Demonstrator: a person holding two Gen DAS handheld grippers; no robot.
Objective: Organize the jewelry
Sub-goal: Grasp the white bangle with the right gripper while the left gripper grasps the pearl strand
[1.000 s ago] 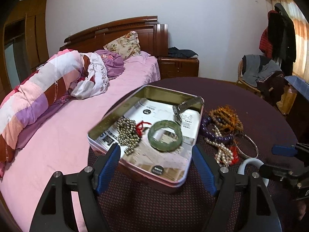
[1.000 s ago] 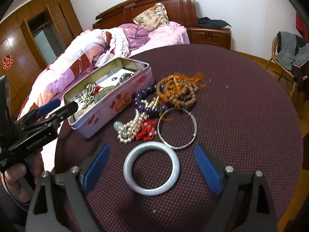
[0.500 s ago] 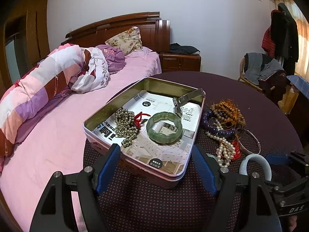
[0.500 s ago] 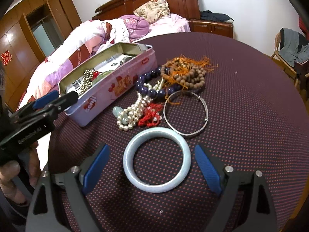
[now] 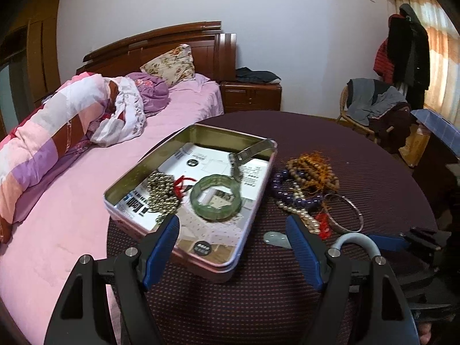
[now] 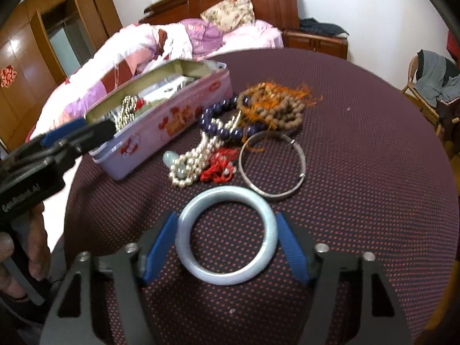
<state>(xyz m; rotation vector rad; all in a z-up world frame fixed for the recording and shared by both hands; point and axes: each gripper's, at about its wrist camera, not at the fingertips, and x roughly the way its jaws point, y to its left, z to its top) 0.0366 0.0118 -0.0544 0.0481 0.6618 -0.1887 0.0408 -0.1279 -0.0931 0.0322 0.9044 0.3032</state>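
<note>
A pale blue-grey jade bangle [image 6: 227,234] lies on the dark dotted tablecloth. My right gripper [image 6: 227,244] has closed around it, both blue pads touching its sides. The bangle also shows in the left wrist view [image 5: 356,243]. An open pink tin [image 5: 184,254] holds a green bangle [image 5: 215,197], a gold bead chain [image 5: 161,192], a red cord and a metal watch band [image 5: 253,151]. My left gripper [image 5: 233,247] is open and empty at the tin's near corner. It shows at the left in the right wrist view [image 6: 76,136].
Loose jewelry lies beside the tin: a silver bangle [image 6: 271,165], pearls [image 6: 192,162], red cord [image 6: 220,166], purple beads [image 6: 224,128] and brown beads with orange tassels [image 6: 276,105]. A pink bed [image 5: 72,201] borders the round table's left side. A chair with clothes [image 5: 373,106] stands far right.
My right gripper moved forward over the pale bangle and its jaws closed onto its sides. My left gripper drew back slightly from the tin and stayed open.
</note>
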